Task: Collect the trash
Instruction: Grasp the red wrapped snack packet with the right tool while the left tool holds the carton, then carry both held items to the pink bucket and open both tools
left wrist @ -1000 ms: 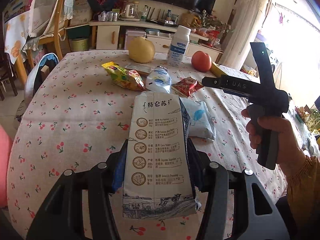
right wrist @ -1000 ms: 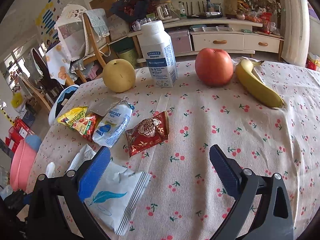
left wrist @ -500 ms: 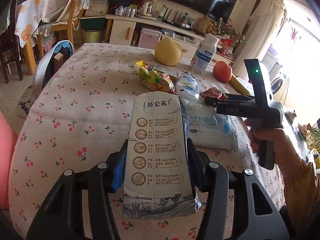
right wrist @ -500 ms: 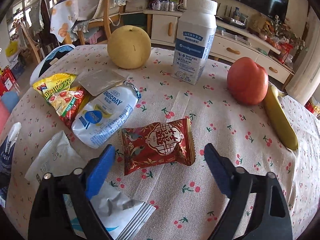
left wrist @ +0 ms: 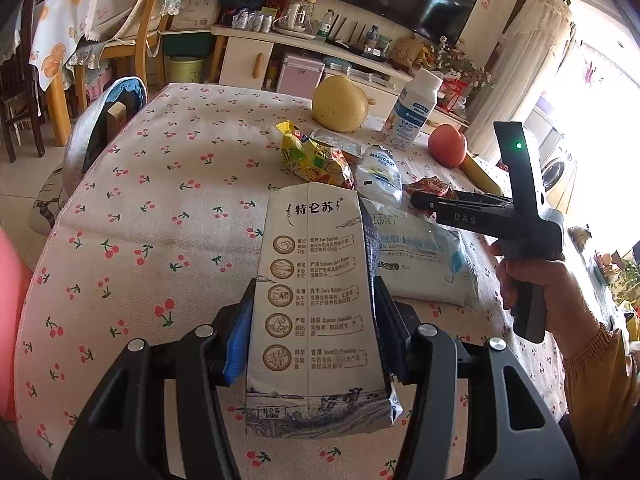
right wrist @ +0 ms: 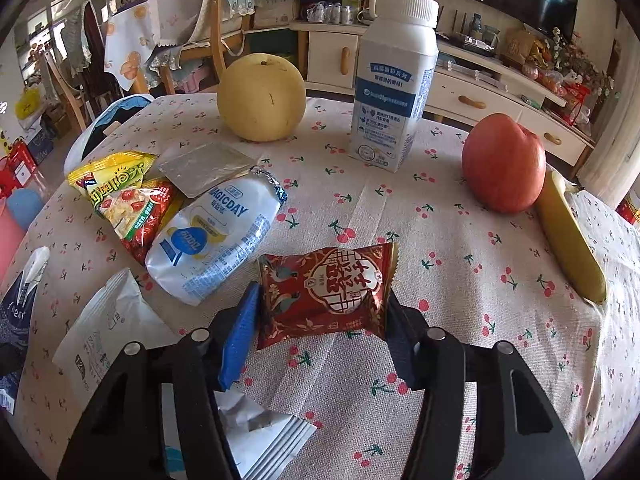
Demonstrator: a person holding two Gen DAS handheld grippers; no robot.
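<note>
Wrappers on table: 5, namely red snack packet [right wrist: 326, 292], white MAGICDAY pouch [right wrist: 212, 240], yellow chip bag [right wrist: 128, 204], silver foil sachet [right wrist: 204, 166], white wipes pack [left wrist: 424, 258].
Fruit: 1 pear [right wrist: 262, 96], 1 apple [right wrist: 504, 162], 1 banana [right wrist: 568, 240].
Bottles: 1 white plastic bottle [right wrist: 394, 80], upright.
Milk carton [left wrist: 316, 312]: flattened paper, cream with brown round icons, blue cow scene at its base.
Left gripper [left wrist: 312, 336]: jaws pinching the carton's sides above the cherry-print tablecloth [left wrist: 160, 208].
Red packet: glossy, crinkled, bird and lattice print, lying near the table's middle.
Right gripper [right wrist: 320, 320]: jaws closing, packet between them, pads at its 2 side edges.
</note>
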